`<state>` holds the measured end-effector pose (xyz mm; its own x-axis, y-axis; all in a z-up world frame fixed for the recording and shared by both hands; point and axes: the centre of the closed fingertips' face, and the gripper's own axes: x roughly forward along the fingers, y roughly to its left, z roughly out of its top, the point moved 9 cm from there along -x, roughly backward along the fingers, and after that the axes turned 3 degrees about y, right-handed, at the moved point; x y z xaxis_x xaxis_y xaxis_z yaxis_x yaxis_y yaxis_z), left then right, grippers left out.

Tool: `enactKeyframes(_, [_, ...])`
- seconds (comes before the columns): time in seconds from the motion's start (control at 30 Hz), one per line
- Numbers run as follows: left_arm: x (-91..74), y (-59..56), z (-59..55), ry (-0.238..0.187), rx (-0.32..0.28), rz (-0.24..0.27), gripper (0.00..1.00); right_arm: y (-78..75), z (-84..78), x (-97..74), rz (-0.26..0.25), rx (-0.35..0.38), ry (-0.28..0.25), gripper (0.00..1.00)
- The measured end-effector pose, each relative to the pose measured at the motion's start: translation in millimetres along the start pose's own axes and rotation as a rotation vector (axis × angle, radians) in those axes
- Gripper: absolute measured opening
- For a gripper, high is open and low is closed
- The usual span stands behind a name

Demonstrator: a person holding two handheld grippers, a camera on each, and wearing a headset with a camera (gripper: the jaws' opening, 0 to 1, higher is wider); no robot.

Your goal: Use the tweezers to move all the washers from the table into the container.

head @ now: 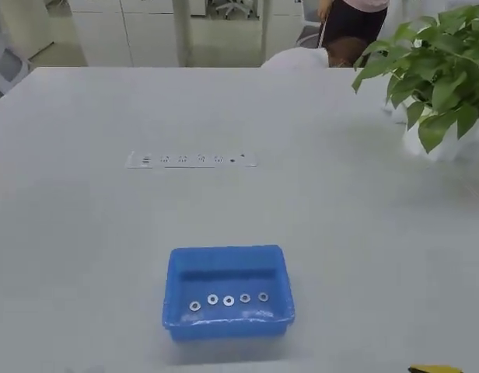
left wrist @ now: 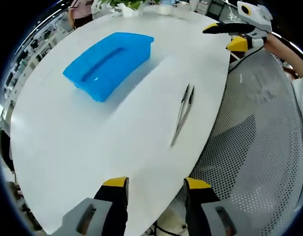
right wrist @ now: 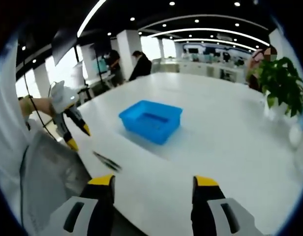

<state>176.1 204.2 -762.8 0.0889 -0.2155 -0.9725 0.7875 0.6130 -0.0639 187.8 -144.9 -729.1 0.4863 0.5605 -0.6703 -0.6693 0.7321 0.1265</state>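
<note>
A blue container (head: pixel 227 264) stands on the white table (head: pixel 340 233) near its front edge, with several silver washers (head: pixel 229 300) in a row on its floor. The metal tweezers (left wrist: pixel 183 110) lie flat on the table near the edge, beside the container (left wrist: pixel 109 61) and touching neither gripper. My left gripper (left wrist: pixel 156 189) is open over the table edge, holding nothing. My right gripper (right wrist: pixel 154 184) is open too, short of the tweezers (right wrist: pixel 106 161) and the container (right wrist: pixel 151 120). Each gripper appears in the other's view: right gripper (left wrist: pixel 225 37), left gripper (right wrist: pixel 78 138).
A thin clear strip with small marks (head: pixel 191 161) lies mid-table beyond the container. A potted plant (head: pixel 438 85) stands at the far right. A yellow fingertip (head: pixel 435 369) pokes in at the bottom edge. People stand beyond the table.
</note>
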Motion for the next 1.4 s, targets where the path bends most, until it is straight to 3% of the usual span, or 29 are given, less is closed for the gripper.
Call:
enactKeyframes(0.07, [-4.8, 2.2, -7.4, -0.055, -0.074, 0.019, 0.51, -3.0, -0.1, -4.5, -0.023, -0.005, -0.002, 0.65])
enactKeyframes(0.17, [-12.4, 6.6, -15.2, -0.175, -0.207, 0.048, 0.53, -8.1, 1.4, -9.9, -0.07, -0.013, -0.023, 0.64])
enactKeyframes(0.23, [-16.6, 8.9, -17.8, -0.231, -0.256, 0.076, 0.56, -11.2, 5.6, -13.2, -0.097, 0.001, -0.061, 0.67])
enactKeyframes(0.4, [-31.4, 10.3, -14.7, -0.43, -0.328, 0.154, 0.7, -15.4, 21.7, -21.6, -0.16, 0.019, -0.191, 0.74])
enactKeyframes(0.43, [-35.9, 11.5, -13.5, -0.49, -0.353, 0.185, 0.72, -17.2, 27.1, -24.6, -0.186, 0.023, -0.25, 0.73])
enactKeyframes(0.47, [-39.5, 11.3, -12.0, -0.532, -0.367, 0.199, 0.76, -17.1, 29.9, -26.8, -0.184, 0.029, -0.28, 0.72])
enactKeyframes(0.5, [-45.0, 11.9, -10.0, -0.604, -0.388, 0.225, 0.79, -21.2, 32.1, -28.9, -0.19, 0.047, -0.327, 0.72])
enactKeyframes(0.6, [-56.5, 12.7, -7.3, -0.753, -0.442, 0.252, 0.89, -21.6, 40.6, -33.2, -0.199, 0.041, -0.425, 0.82])
enactKeyframes(0.63, [-61.7, 13.0, -8.0, -0.798, -0.47, 0.272, 0.89, -19.9, 43.3, -33.6, -0.193, 0.041, -0.444, 0.85])
enactKeyframes(0.7, [-69.3, 11.5, -7.3, -0.853, -0.463, 0.315, 0.91, -18.4, 44.0, -34.4, -0.176, 0.055, -0.463, 0.92])
enactKeyframes(0.77, [-74.8, 8.8, -6.6, -0.885, -0.46, 0.348, 0.93, -16.0, 45.5, -34.9, -0.166, 0.066, -0.496, 0.96])
enactKeyframes(0.9, [-82.5, 5.1, -2.6, -0.985, -0.479, 0.351, 0.99, -12.7, 48.0, -36.1, -0.164, 0.07, -0.528, 0.99])
enactKeyframes(1.0, [-88.6, 3.9, -0.5, -1.067, -0.508, 0.347, 0.99, -11.3, 48.8, -36.7, -0.141, 0.118, -0.562, 0.99])
enactKeyframes(1.3, [-99.5, 7.0, 0.3, -1.124, -0.517, 0.35, 0.99, -8.0, 48.3, -42.7, -0.155, 0.136, -0.582, 0.99])
enactKeyframes(1.4, [-98.7, 9.6, -2.0, -1.114, -0.519, 0.35, 0.99, -5.0, 48.5, -42.7, -0.153, 0.138, -0.579, 0.99])
